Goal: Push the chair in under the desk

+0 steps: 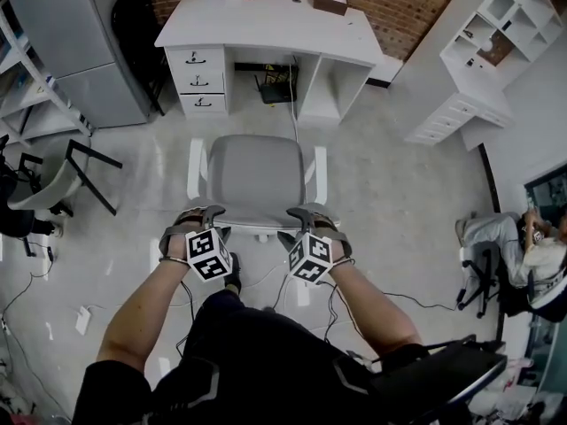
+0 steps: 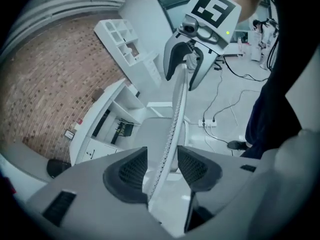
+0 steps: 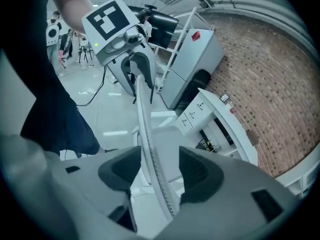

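Note:
A chair (image 1: 257,180) with a grey seat and white armrests stands on the floor, a short way in front of the white desk (image 1: 266,20). Its seat faces the desk's knee space. My left gripper (image 1: 202,218) and right gripper (image 1: 306,220) sit at the top of the backrest, left and right. In the left gripper view the thin backrest edge (image 2: 176,114) runs between the open jaws of the left gripper (image 2: 162,169) with a gap on each side. The right gripper (image 3: 156,171) likewise straddles the backrest edge (image 3: 145,119) without pressing on it.
A black-legged chair (image 1: 62,180) and a grey cabinet (image 1: 80,42) stand at the left. A white shelf unit (image 1: 496,51) is at the right, and a seated person (image 1: 523,255) further right. Cables lie on the floor (image 1: 399,299). A brown box (image 1: 330,3) rests on the desk.

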The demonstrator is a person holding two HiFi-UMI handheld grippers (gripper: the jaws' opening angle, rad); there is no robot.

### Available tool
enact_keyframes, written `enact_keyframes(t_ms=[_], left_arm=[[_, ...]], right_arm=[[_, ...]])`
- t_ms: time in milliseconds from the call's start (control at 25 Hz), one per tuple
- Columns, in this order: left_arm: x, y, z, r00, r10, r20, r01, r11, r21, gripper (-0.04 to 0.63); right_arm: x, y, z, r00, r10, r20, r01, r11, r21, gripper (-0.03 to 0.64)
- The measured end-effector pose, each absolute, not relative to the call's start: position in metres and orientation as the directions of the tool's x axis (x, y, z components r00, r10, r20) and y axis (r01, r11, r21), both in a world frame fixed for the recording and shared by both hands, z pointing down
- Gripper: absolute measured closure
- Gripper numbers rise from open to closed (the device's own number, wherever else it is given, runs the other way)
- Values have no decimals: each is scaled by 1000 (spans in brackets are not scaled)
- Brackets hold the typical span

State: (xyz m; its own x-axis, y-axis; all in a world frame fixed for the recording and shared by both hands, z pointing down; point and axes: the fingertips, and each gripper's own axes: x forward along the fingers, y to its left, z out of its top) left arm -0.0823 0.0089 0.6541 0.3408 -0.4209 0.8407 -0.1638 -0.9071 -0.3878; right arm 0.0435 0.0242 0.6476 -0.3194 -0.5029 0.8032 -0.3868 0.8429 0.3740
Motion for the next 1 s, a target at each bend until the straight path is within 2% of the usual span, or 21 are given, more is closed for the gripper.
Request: enact_keyframes(t_ms=[40, 240, 320, 560, 720, 800, 1000], left_arm=[[-82, 8, 660, 327, -411, 851, -143, -911, -386, 403], [-80, 9, 679, 296, -360, 885, -88, -933, -350, 425], [-79, 8, 681, 294, -353, 888, -88, -935, -342, 451], [-78, 8, 684, 291, -308, 906, -36, -949, -312, 468], [-80, 9, 688, 269, -273, 924, -35, -961, -273, 471], [-80, 8, 688, 268, -278, 922, -32, -960, -279, 472], [-77, -1, 689, 277, -302, 912, -35, -952, -304, 472]], right_arm=[[43, 24, 654, -312, -499, 809, -372, 847, 379, 380], [48, 20, 679, -245, -465, 851, -341, 863, 374, 388], [50, 18, 686, -224, -458, 860, -326, 867, 376, 430], [51, 14, 700, -220, -434, 874, -284, 885, 369, 450], [49, 17, 709, -207, -425, 881, -198, 900, 388, 528], [49, 16, 710, -198, -437, 877, -172, 897, 408, 552], [52, 5, 713, -184, -445, 877, -146, 894, 423, 566]])
